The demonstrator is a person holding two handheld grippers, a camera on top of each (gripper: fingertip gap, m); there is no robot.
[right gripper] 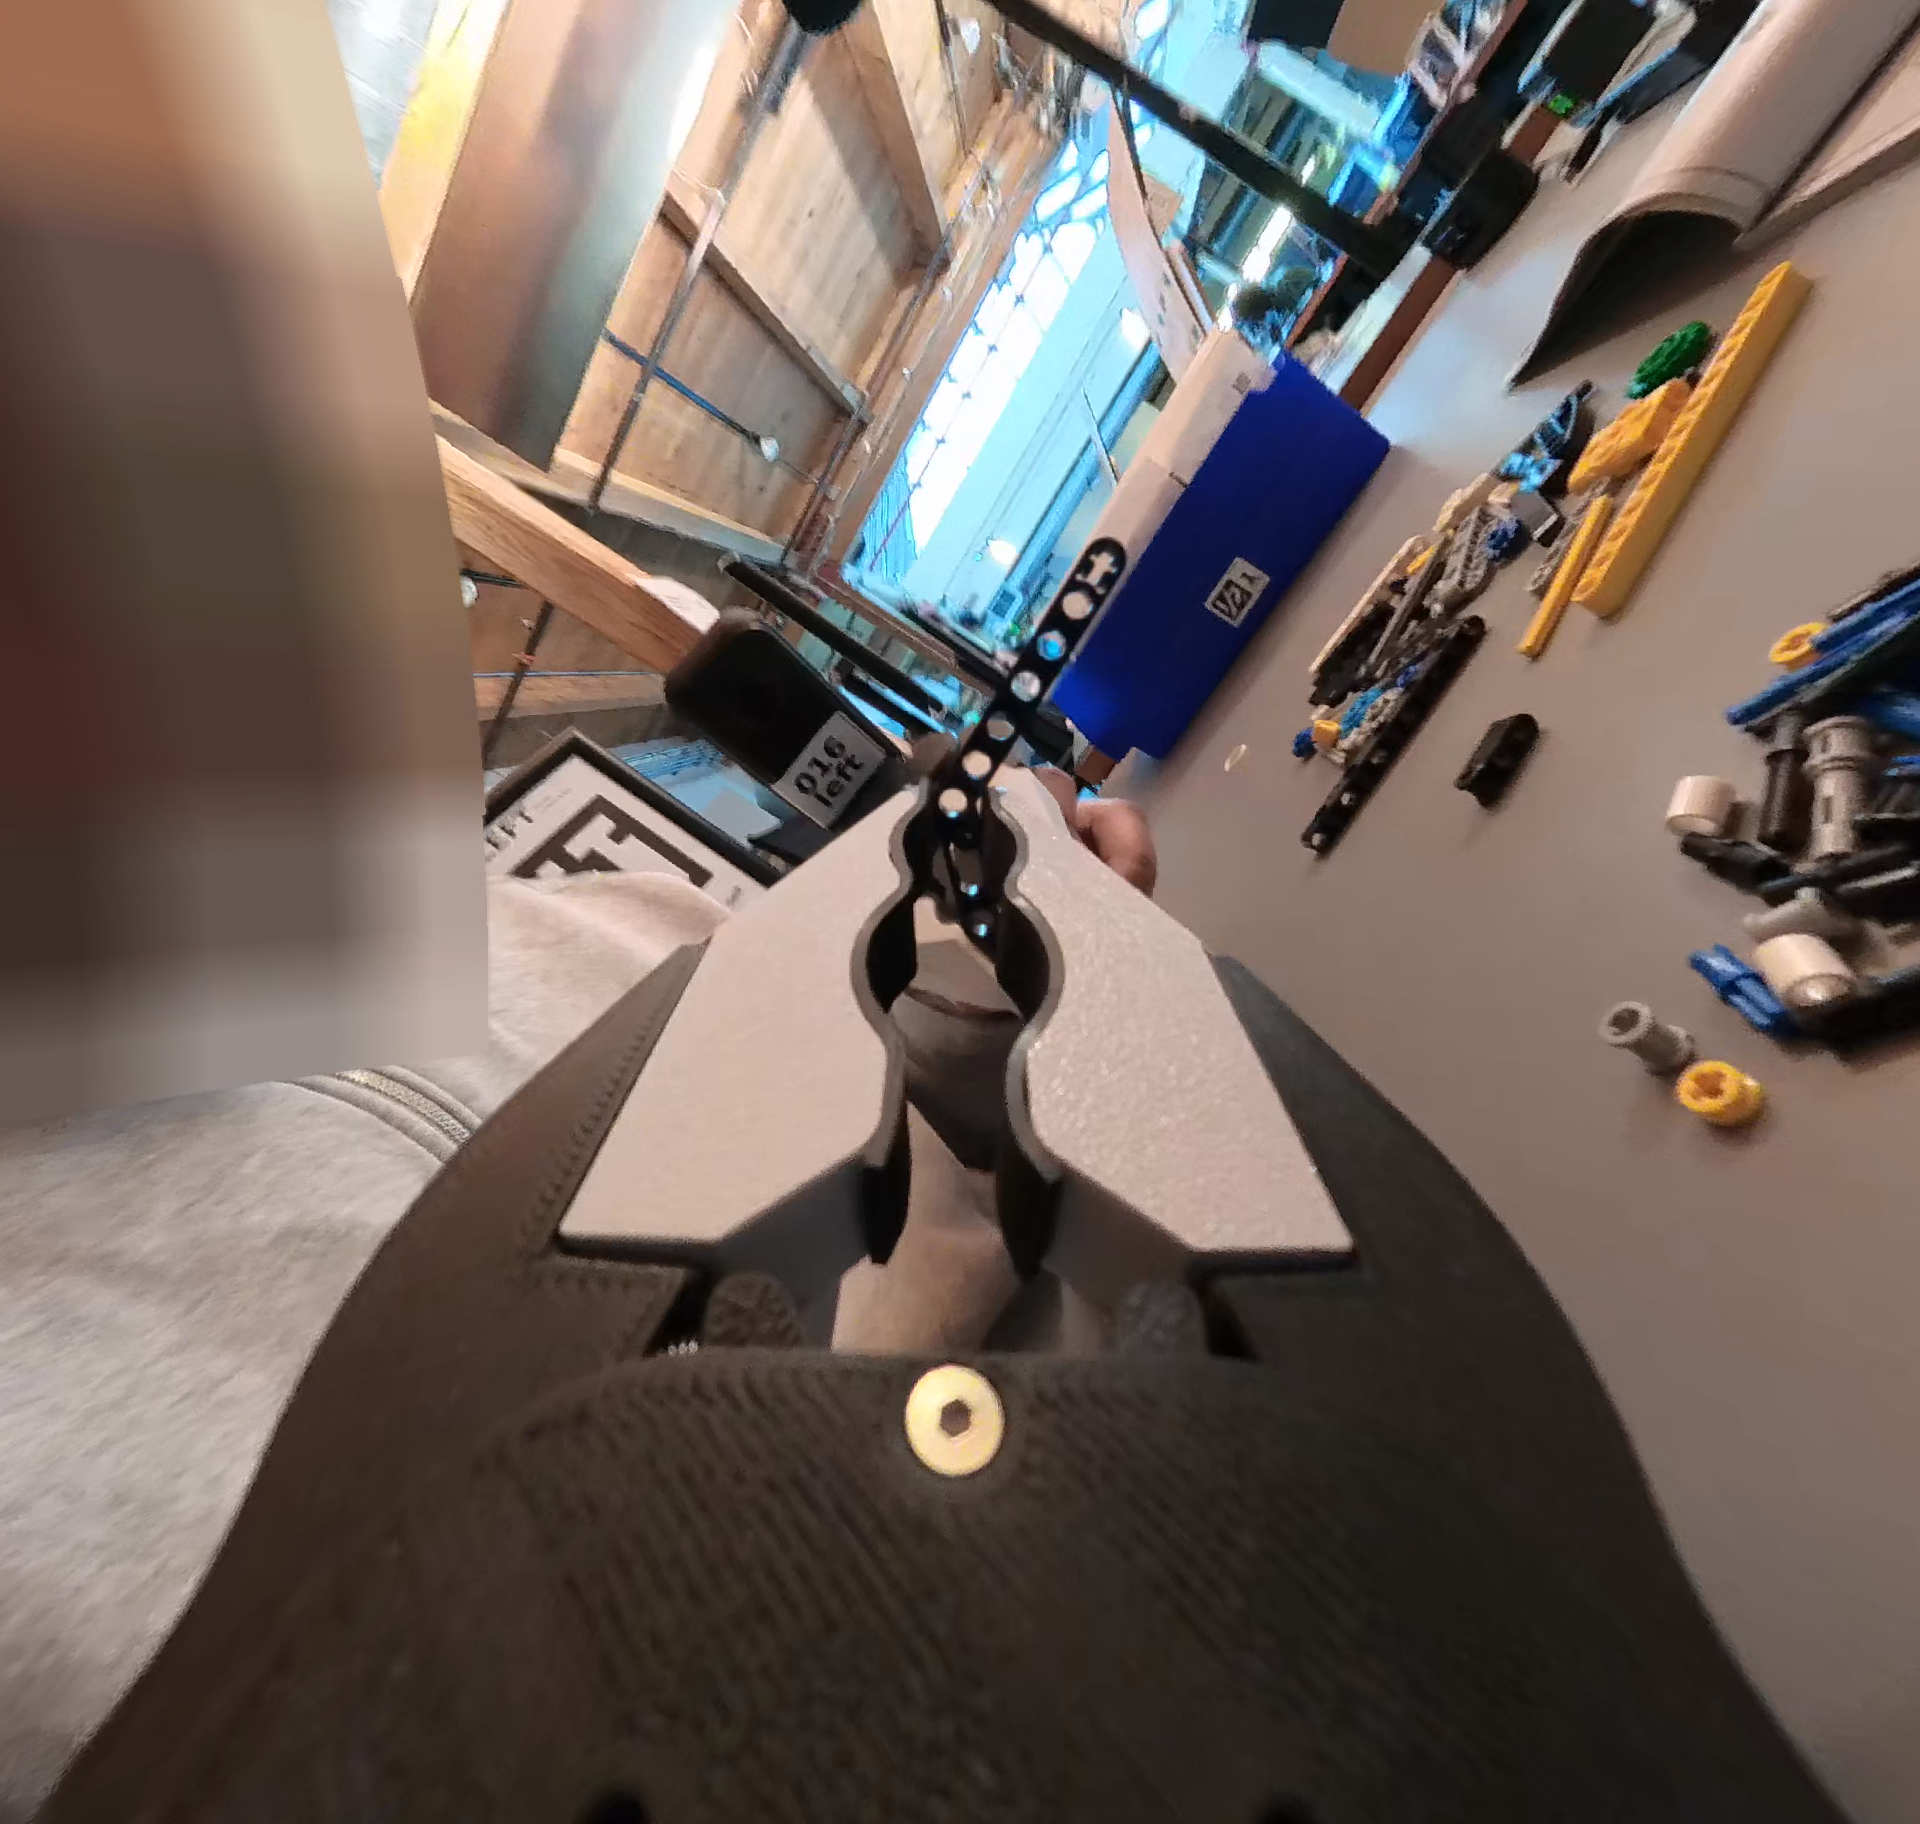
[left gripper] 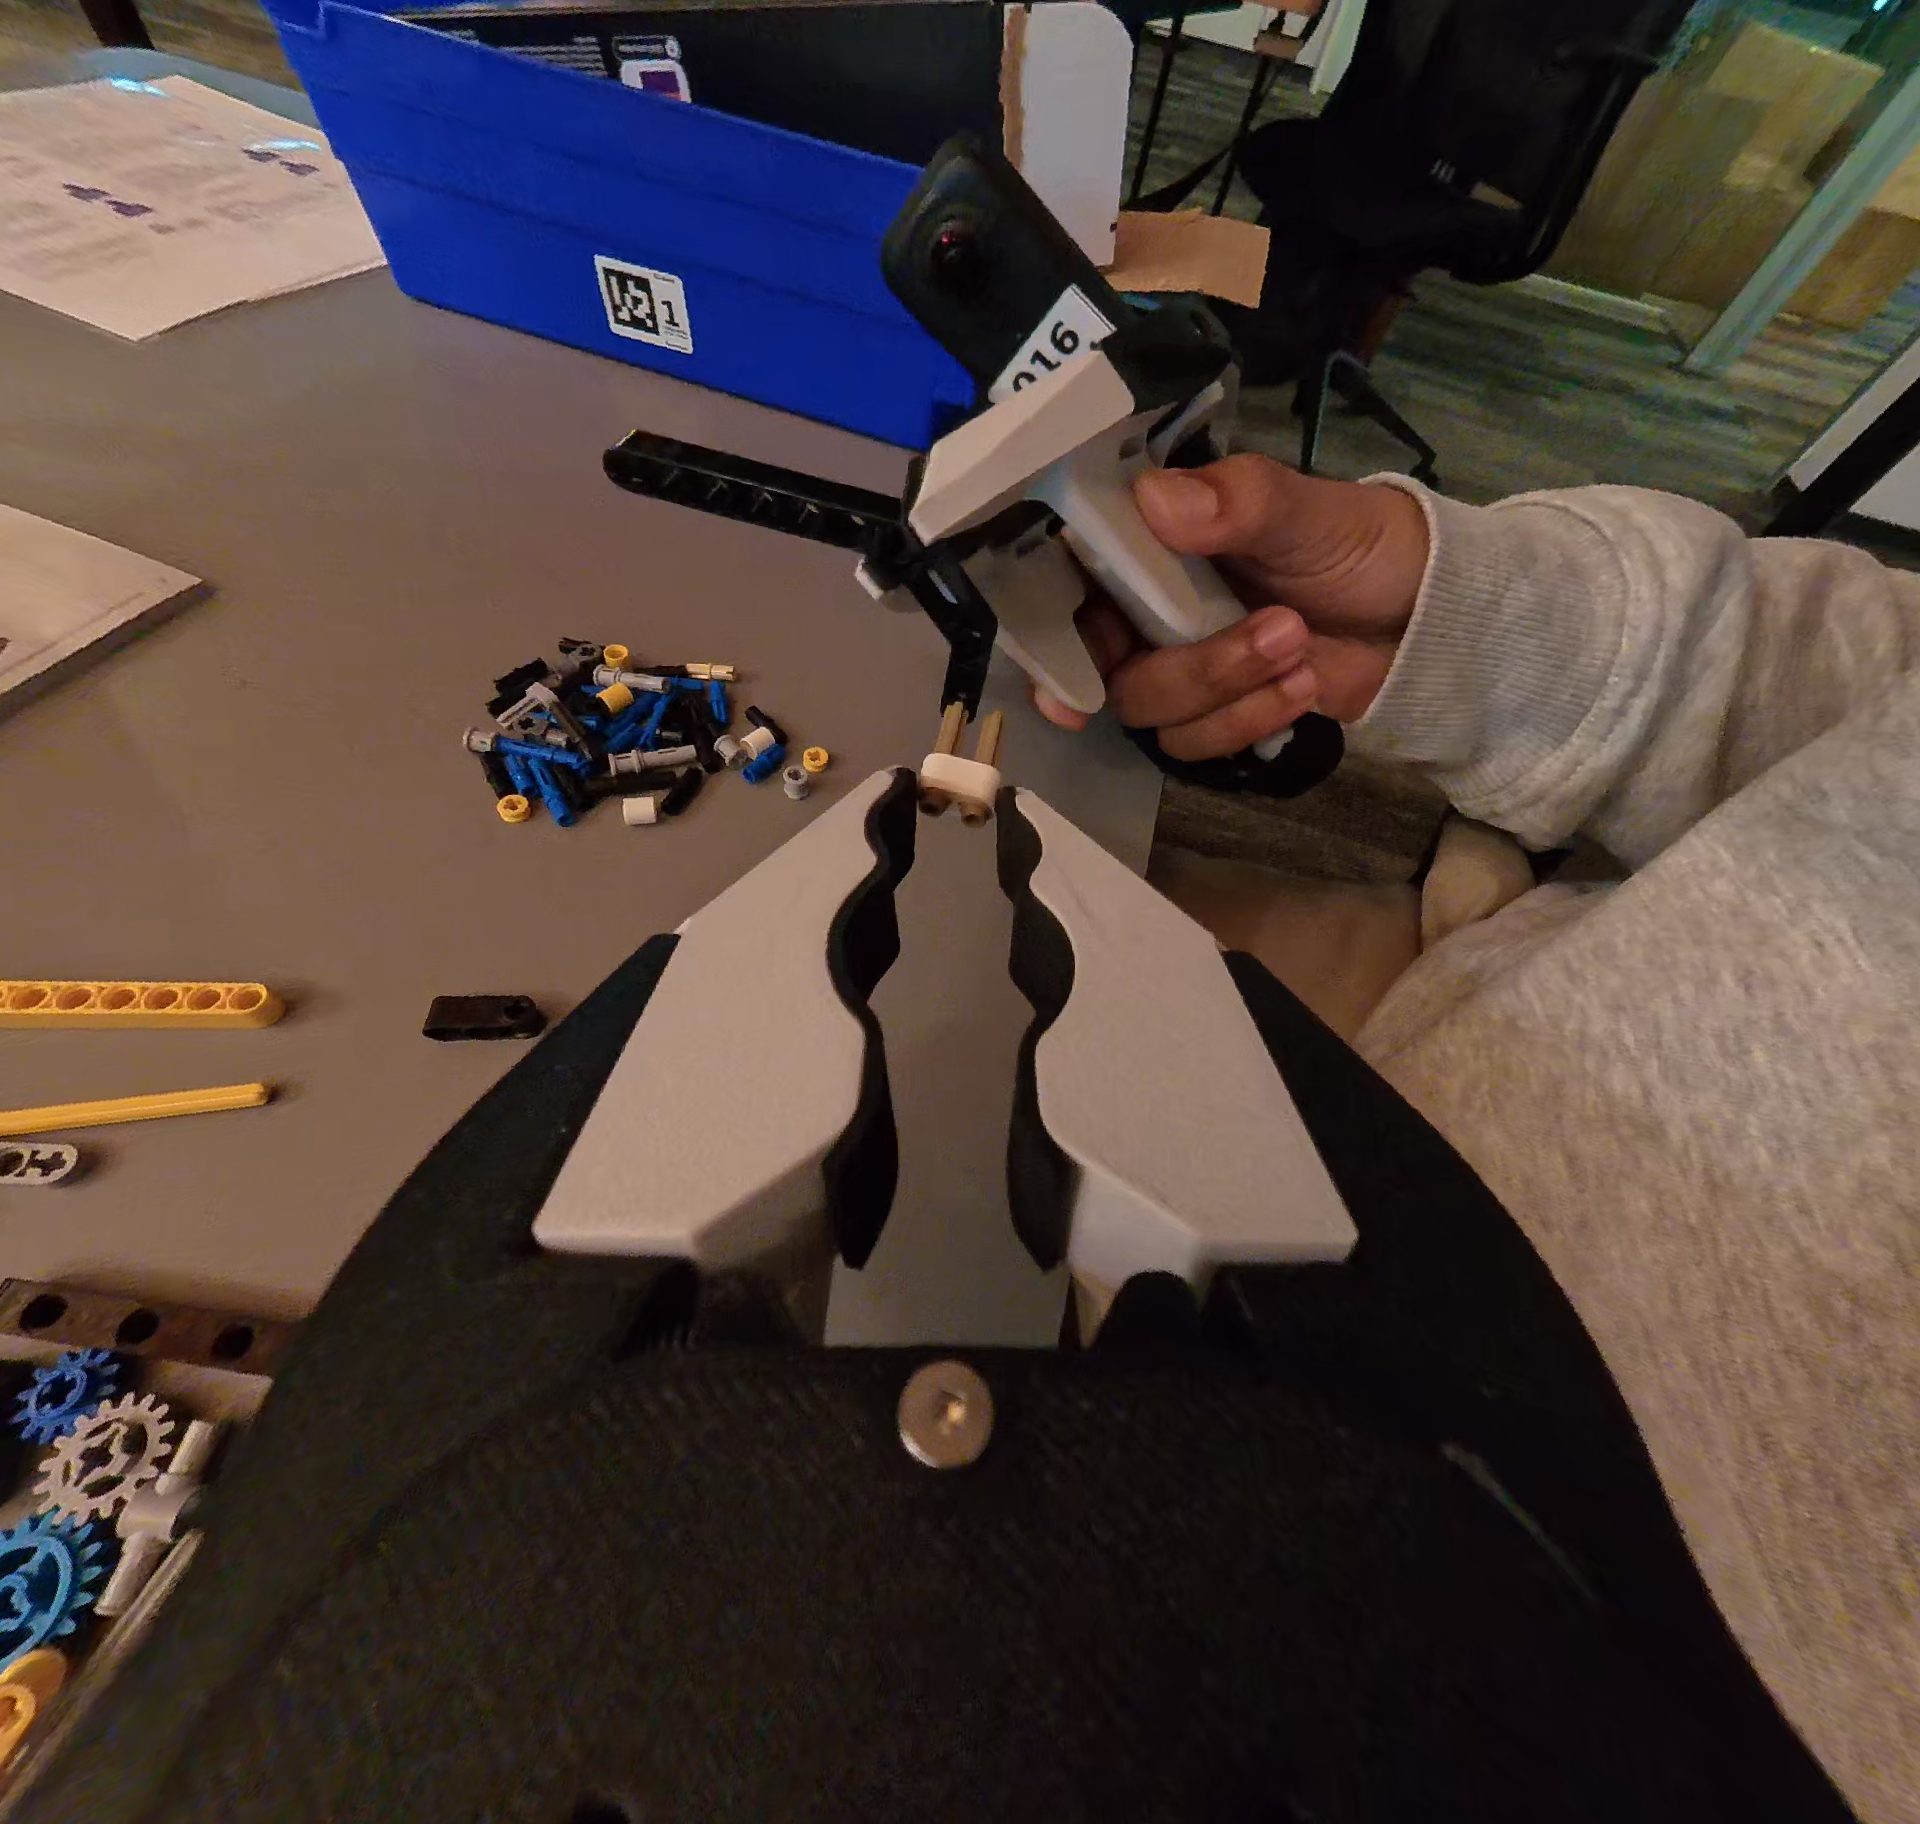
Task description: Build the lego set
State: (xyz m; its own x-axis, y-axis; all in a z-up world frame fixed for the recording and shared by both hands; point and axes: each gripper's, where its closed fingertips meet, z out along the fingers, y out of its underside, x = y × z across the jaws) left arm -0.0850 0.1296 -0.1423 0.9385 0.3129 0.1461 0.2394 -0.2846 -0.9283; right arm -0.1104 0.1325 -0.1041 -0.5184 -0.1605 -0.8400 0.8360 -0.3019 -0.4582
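A loose pile of pins (left gripper: 623, 730) lies on the grey table (left gripper: 312, 548) at ten o'clock from the left tool (left gripper: 958, 800), a blue bin (left gripper: 623, 205) beyond. The left tool pinches a white connector (left gripper: 958, 777) with two tan pegs. The right tool (right gripper: 961, 818), tilted in a sleeved hand (left gripper: 1247, 611), clamps a holed black beam (right gripper: 1023, 694).

In the left wrist view, bare grey table (left gripper: 312, 527) lies open across the middle left of the frame, between the blue bin (left gripper: 623, 205) at the top and the heap of small pins (left gripper: 623, 735) at centre. The right gripper (left gripper: 914, 579), with its long black beam (left gripper: 748, 491), blocks the way at centre right. Along the lower left edge, a yellow beam (left gripper: 135, 1003), a yellow rod (left gripper: 135, 1109) and gears (left gripper: 94, 1452) crowd the table. A small black piece (left gripper: 483, 1017) lies alone beside them.
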